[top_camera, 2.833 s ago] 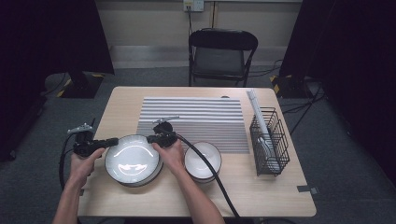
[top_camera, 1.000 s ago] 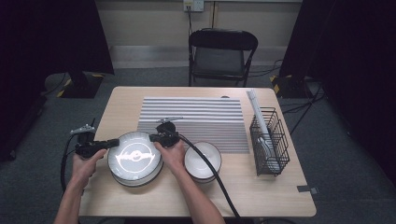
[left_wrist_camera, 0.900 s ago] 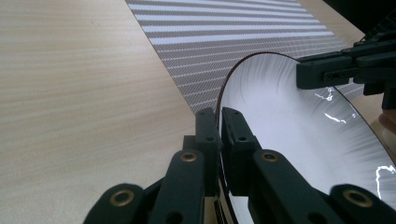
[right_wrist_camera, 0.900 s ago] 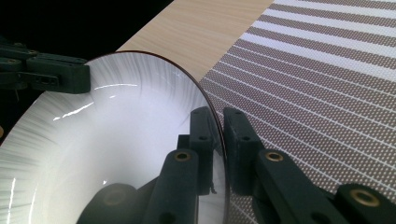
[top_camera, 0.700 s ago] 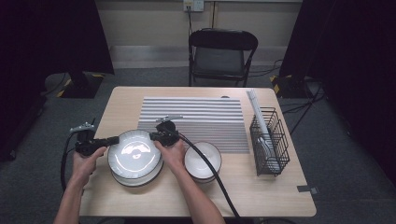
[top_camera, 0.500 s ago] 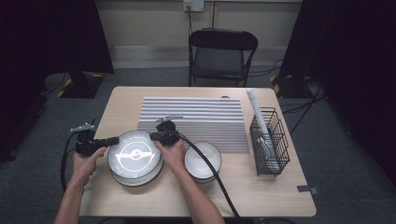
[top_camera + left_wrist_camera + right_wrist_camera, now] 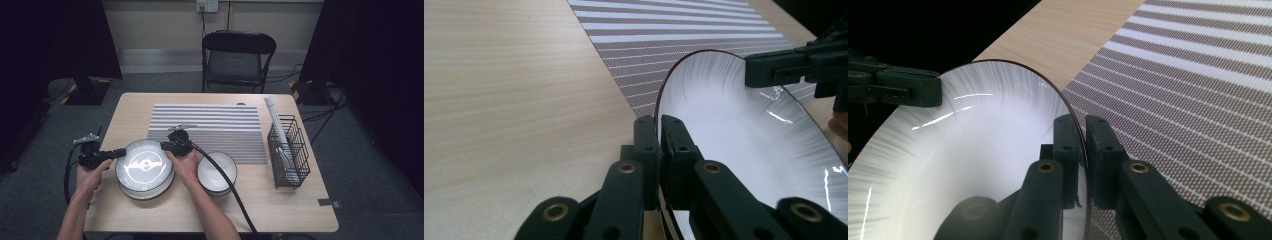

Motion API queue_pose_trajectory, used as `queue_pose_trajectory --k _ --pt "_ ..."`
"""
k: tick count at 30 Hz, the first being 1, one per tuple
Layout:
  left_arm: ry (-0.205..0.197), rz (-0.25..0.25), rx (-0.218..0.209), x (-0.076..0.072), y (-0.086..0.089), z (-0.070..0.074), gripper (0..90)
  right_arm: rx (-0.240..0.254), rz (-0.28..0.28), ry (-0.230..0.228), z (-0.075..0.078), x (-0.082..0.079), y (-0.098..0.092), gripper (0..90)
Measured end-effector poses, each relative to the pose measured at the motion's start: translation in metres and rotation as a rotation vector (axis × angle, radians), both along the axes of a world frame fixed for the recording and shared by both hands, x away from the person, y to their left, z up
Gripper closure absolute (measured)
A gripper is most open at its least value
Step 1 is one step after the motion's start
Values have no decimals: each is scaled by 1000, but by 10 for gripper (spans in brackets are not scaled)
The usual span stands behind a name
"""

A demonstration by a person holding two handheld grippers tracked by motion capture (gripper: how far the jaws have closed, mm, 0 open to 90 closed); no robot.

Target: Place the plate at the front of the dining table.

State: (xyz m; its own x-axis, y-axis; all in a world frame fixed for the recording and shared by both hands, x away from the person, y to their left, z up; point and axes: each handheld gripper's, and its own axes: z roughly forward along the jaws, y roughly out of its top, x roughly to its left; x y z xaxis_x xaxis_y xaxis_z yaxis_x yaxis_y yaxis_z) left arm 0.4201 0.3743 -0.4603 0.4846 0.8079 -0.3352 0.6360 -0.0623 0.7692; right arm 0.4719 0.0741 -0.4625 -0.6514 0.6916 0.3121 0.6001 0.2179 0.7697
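A white plate [image 7: 145,164] with a dark rim and grey streaks is held level between my two grippers, just above a second plate [image 7: 146,192] that lies on the table. My left gripper [image 7: 120,152] is shut on the plate's left rim, its jaws having just been closing there. In the left gripper view the left gripper [image 7: 658,125] pinches the rim of the plate [image 7: 734,130], with the other gripper [image 7: 794,67] across it. My right gripper [image 7: 164,146] is shut on the far right rim. The right gripper view has the right gripper [image 7: 1082,125] clamped on the plate [image 7: 988,140].
A white bowl [image 7: 216,172] stands right of the plates. A grey striped mat [image 7: 210,127] covers the table's middle. A black wire rack [image 7: 287,150] holding white items stands at the right. Behind the wooden table [image 7: 300,210] is a folding chair [image 7: 237,57].
Since the earliest frame the held plate has risen slightly off the lower plate. Over the last second both hands and the plate have stayed where they were.
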Motion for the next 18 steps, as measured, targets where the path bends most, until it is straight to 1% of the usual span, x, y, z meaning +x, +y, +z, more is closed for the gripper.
queue_pose_trajectory --k 1,2,3,4,5,7,10,13,14,15,16,17,18 --pt "-9 -3 14 1 -1 1 867 -5 -4 -4 1 0 0 845" --pt "-13 -1 4 2 0 1 868 -9 -4 -9 2 1 0 845" --pt "-13 -1 4 2 0 1 870 -9 -4 -9 2 1 0 845" --pt "-13 4 -19 2 0 1 870 -12 -5 -17 3 1 0 845" --pt "-21 4 -18 3 0 1 875 -11 -10 -21 4 2 0 843" --pt "-20 7 -16 3 0 0 875 -12 -10 -24 4 1 1 844" --pt "-2 14 -26 2 1 0 873 -13 -7 -22 2 1 0 846" --pt "0 6 -18 2 2 0 869 -11 -6 -21 2 1 0 847" --pt "20 -12 -28 0 3 -2 835 -10 -6 -19 2 1 0 847" --pt "29 -13 -28 0 2 -3 806 -10 -6 -19 2 1 0 847" --pt "32 -11 -18 -1 2 -4 832 -10 -7 -19 2 1 0 847" --pt "31 -8 -26 -1 2 -5 849 -9 -7 -18 2 1 0 847" --pt "32 -8 -23 0 2 -5 851 -9 -6 -17 2 1 0 847"
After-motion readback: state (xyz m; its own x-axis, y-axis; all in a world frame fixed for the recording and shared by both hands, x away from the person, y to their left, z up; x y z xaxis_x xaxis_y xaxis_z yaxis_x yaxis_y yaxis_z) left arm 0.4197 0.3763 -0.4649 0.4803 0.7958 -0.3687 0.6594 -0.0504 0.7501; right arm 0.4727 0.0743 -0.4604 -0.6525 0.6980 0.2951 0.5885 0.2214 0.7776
